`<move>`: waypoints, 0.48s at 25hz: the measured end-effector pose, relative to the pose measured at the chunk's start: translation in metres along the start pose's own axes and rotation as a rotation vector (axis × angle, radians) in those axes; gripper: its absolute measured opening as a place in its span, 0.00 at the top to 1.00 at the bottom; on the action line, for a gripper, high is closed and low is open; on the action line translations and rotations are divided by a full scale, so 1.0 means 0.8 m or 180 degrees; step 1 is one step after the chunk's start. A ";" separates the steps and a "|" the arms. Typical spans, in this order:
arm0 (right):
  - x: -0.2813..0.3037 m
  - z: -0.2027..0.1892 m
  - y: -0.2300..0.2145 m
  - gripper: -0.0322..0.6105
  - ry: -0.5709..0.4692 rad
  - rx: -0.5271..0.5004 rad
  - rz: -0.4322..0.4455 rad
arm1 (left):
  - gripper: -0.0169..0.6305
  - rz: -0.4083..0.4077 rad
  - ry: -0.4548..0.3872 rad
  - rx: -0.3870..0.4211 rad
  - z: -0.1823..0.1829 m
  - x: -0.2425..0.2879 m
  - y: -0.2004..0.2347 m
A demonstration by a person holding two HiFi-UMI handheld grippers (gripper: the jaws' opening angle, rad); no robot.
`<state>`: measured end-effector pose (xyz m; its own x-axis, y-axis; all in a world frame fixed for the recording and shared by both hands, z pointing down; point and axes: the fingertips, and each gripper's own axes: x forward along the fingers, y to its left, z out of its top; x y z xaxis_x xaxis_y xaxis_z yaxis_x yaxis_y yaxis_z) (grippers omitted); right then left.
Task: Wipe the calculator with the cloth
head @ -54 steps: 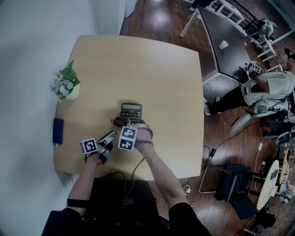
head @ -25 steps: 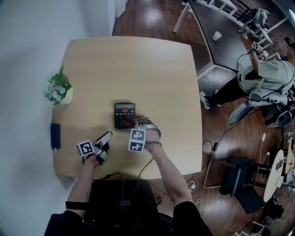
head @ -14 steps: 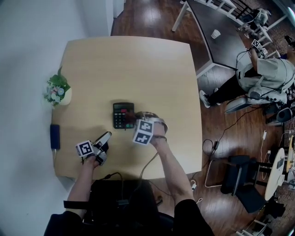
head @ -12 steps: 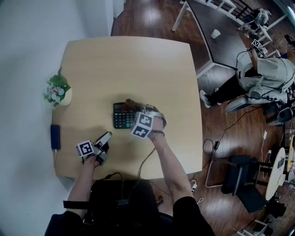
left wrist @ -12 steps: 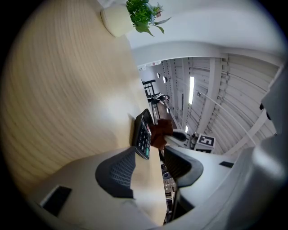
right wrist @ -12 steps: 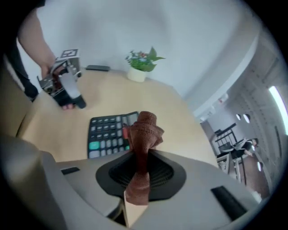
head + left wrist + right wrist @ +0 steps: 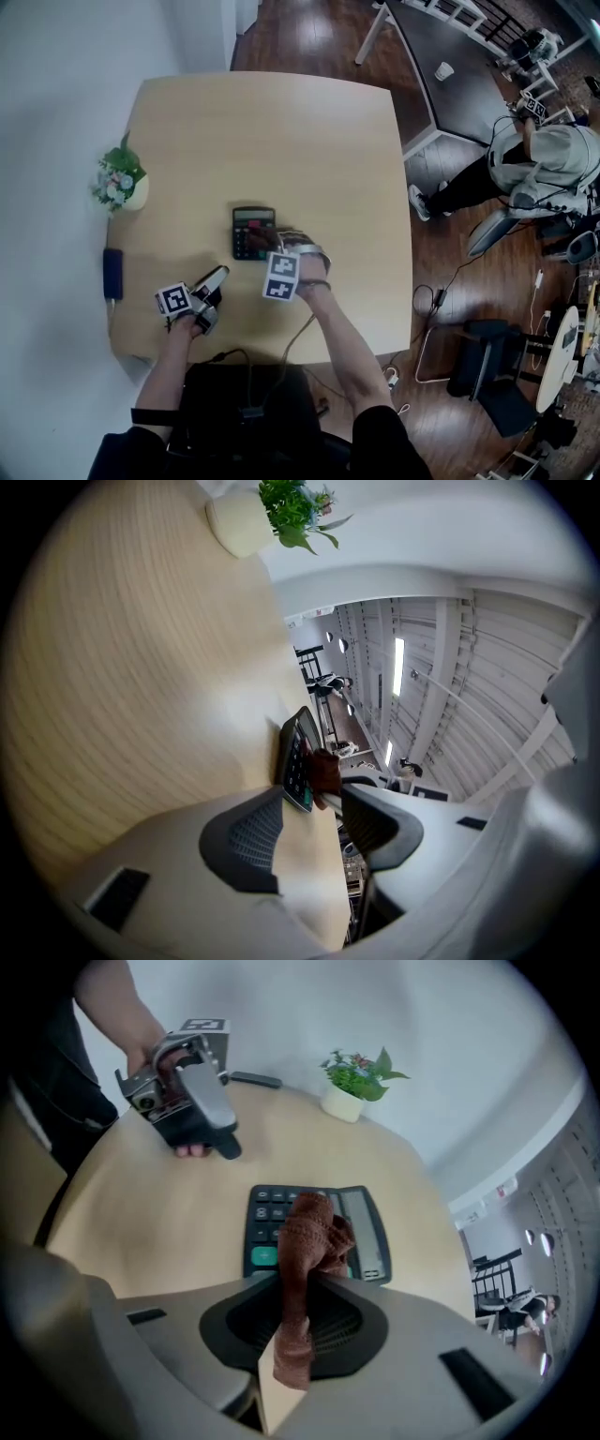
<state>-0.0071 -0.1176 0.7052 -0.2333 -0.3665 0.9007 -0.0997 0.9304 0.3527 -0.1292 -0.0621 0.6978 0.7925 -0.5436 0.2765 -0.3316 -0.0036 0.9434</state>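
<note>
A dark calculator (image 7: 251, 230) lies flat near the middle of the light wooden table (image 7: 281, 131). My right gripper (image 7: 280, 247) points steeply down at its near right corner, shut on a brown cloth (image 7: 307, 1241). The cloth's bunched end rests on the calculator's (image 7: 270, 1211) keys, beside the display. My left gripper (image 7: 217, 279) lies low on the table to the calculator's near left, aimed at it, open with nothing between the fingers (image 7: 246, 840). From the left gripper view the calculator (image 7: 294, 752) shows edge-on, with the cloth (image 7: 325, 769) against it.
A small pot of flowers (image 7: 120, 186) stands at the table's left edge, with a dark blue object (image 7: 112, 273) nearer along that edge. A cable runs off the near edge. A person (image 7: 539, 169) stands by another table far right.
The right gripper carried the cloth up across the calculator's keys, then back down toward its near right corner. The left gripper has stayed put.
</note>
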 end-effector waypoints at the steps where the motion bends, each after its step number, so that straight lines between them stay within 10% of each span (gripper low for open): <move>1: -0.003 -0.002 0.018 0.85 0.0026 -0.0063 0.0054 | 0.68 0.0091 0.0013 0.0015 0.000 -0.003 0.006; 8: -0.028 -0.020 0.105 0.85 -0.0039 -0.0097 0.0708 | 0.68 0.0014 0.0034 0.0102 0.001 0.000 0.001; 12: -0.037 -0.018 -0.026 0.85 -0.0145 0.0418 -0.0112 | 0.68 0.0134 0.0036 0.0100 0.001 -0.005 0.008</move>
<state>0.0161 -0.1260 0.6750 -0.2709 -0.4016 0.8748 -0.2336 0.9091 0.3450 -0.1348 -0.0608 0.7030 0.7832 -0.5343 0.3181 -0.3806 -0.0074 0.9247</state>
